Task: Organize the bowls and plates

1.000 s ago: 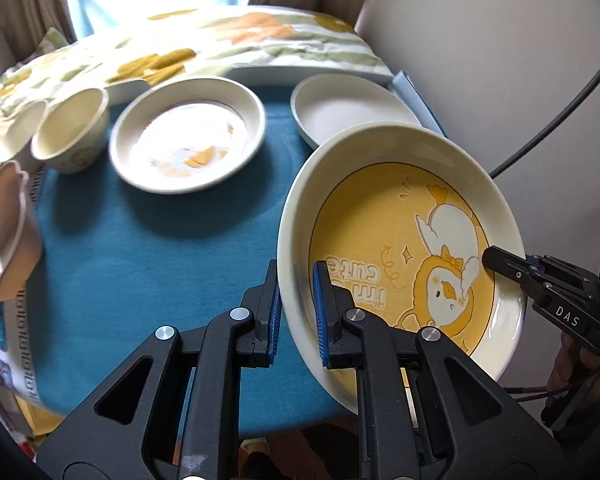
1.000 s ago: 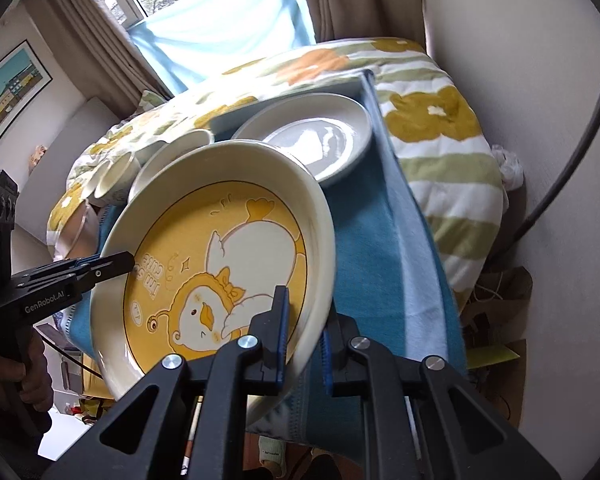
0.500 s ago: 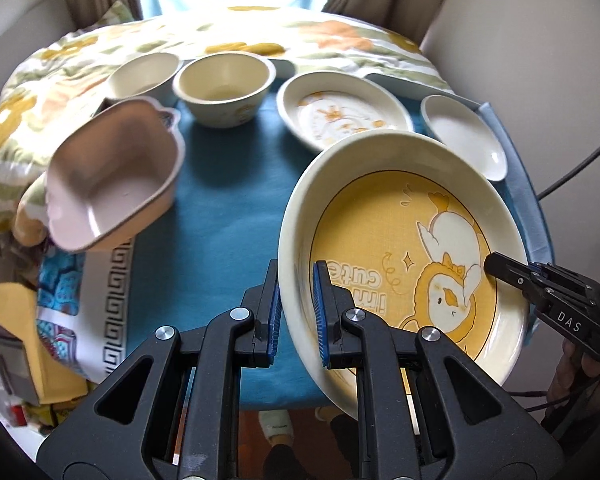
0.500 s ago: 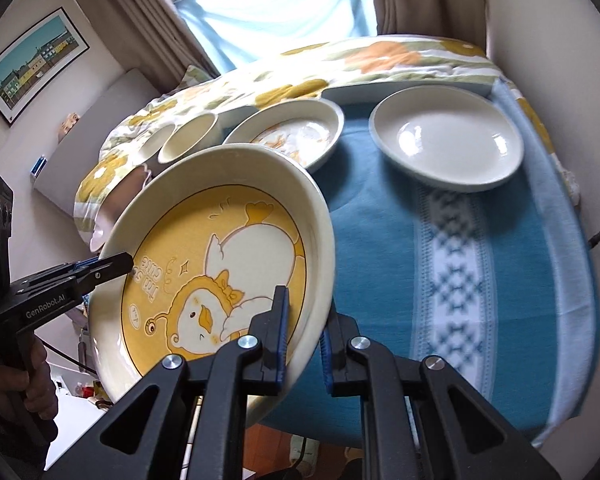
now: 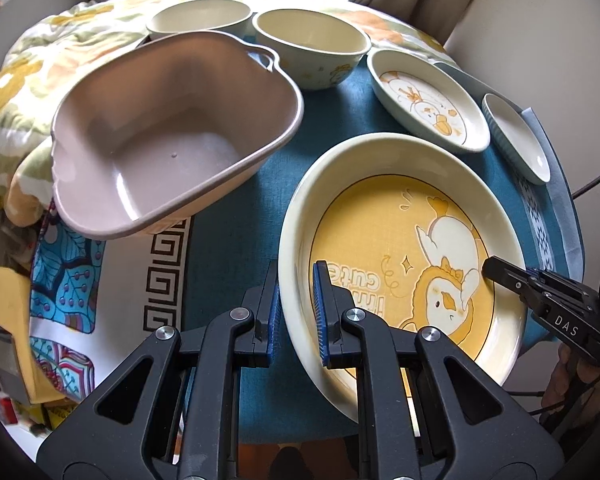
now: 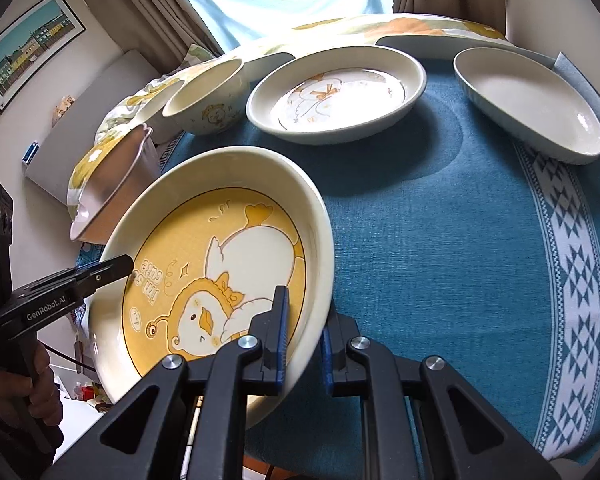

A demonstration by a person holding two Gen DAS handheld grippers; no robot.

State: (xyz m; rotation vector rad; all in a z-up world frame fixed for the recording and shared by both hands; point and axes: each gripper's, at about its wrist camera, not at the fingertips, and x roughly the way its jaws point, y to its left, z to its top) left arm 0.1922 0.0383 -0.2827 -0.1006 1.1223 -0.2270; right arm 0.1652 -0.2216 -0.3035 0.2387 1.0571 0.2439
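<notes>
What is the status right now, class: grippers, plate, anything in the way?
Left hand-held gripper and right hand-held gripper both clamped on yellow duck plate rim. Plate tilted, held above blue cloth. Pink basin close on the left.

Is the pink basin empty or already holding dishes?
Empty: the left wrist view shows the pink basin's bare bottom, while the yellow duck plate is outside it.

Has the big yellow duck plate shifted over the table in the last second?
Yes. The yellow duck plate, clamped by both grippers, has swung leftward: the pink basin now fills the left wrist view, and the white dish sits far right.
</notes>
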